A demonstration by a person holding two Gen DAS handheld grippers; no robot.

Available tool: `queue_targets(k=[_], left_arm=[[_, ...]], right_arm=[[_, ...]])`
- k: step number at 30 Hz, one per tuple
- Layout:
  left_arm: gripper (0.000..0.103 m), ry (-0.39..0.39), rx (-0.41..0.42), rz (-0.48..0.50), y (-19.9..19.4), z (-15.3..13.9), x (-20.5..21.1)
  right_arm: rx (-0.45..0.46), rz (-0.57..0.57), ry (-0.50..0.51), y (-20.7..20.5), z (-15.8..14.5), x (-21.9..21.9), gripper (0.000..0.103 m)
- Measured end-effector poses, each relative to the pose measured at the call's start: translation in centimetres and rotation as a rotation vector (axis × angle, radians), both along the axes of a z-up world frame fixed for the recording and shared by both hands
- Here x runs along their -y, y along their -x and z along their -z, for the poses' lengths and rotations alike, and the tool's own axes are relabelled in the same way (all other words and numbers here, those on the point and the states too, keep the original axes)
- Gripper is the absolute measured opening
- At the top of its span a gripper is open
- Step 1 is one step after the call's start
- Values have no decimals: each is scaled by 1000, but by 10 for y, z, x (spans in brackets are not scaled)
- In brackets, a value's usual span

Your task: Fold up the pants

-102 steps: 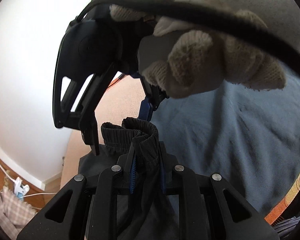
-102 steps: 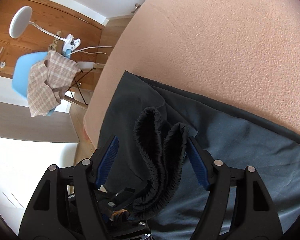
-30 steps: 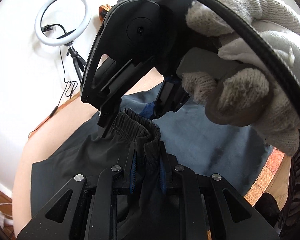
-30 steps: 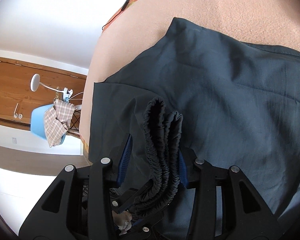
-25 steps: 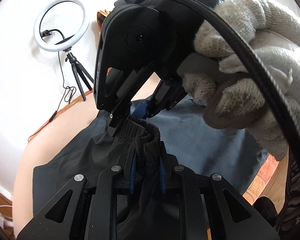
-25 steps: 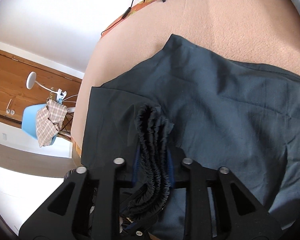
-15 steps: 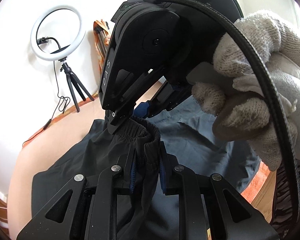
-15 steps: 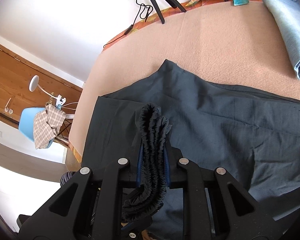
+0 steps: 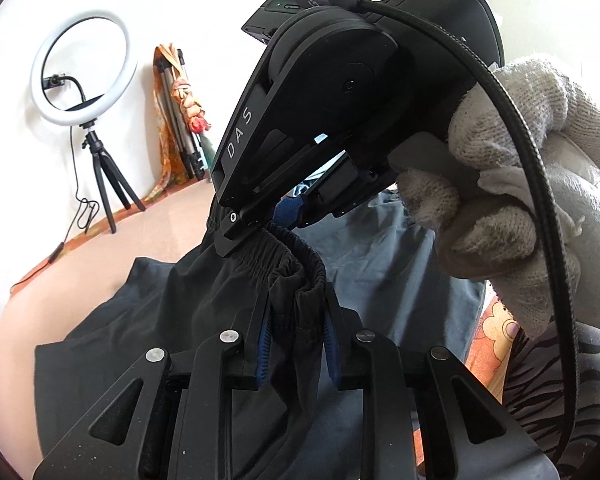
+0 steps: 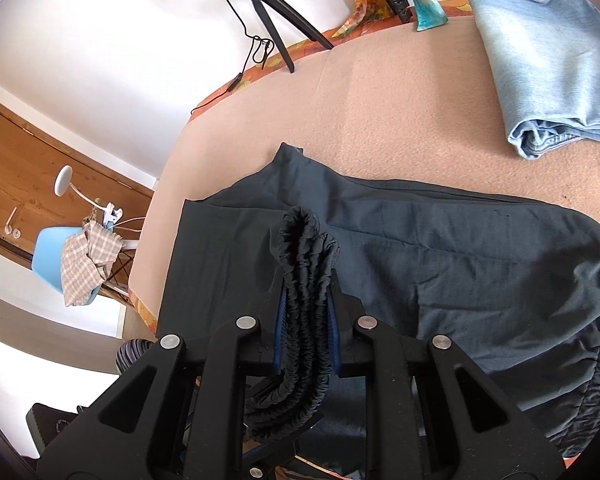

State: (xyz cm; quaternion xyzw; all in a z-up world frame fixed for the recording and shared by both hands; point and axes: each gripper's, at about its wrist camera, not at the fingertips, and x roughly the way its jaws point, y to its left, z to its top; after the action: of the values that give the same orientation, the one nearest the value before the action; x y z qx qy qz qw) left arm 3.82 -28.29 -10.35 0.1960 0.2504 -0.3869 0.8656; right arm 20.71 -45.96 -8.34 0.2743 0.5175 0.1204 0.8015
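Both grippers raised since earlier frame, more bed (image 10: 380, 128) visible. Pants (image 10: 440, 264) spread on bed, waistband lifted. Right gripper (image 10: 305, 320) clamped on bunched waistband; left gripper (image 9: 294, 344) pinching waistband, right gripper at 12 o'clock.

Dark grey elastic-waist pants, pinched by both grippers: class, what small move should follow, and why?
Probably carry the gathered waistband forward over the legs of the dark grey elastic-waist pants lying on the peach blanket, then lower it. Both the left gripper and the right gripper are clamped on it, raised off the blanket.
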Motion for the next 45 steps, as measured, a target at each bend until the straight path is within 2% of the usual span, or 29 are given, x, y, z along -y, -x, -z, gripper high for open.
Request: queue_targets(k=[1,6,8,12,19,22,29,37,45], left_arm=[[22,2,-7,6,6,2,2],[36,15,-59,49,6,-1,5],[43,26,-69,70,14,-4,0],[48,61,-101,72,27,-11,-25],[49,99,-168,-90,4,-19,-89],[50,113,-168,-177,-11,-23,-118],[51,134,-200,-337,-35,-15,-177],[52,145,-235,-415,-50,-5,-200],[53,142,-300,-469,-60,11,-214]], right_arm=[[0,4,1,2,0,3,18],[7,36,7,10,-3,23,18],[6,55,3,13,-3,32,18],[1,76,-10,22,0,50,18],[-4,113,-16,38,2,74,18],[-6,129,-13,44,3,82,18],[-12,164,10,60,2,106,18],[-36,223,52,74,4,139,18],[-73,260,65,79,22,156,18]])
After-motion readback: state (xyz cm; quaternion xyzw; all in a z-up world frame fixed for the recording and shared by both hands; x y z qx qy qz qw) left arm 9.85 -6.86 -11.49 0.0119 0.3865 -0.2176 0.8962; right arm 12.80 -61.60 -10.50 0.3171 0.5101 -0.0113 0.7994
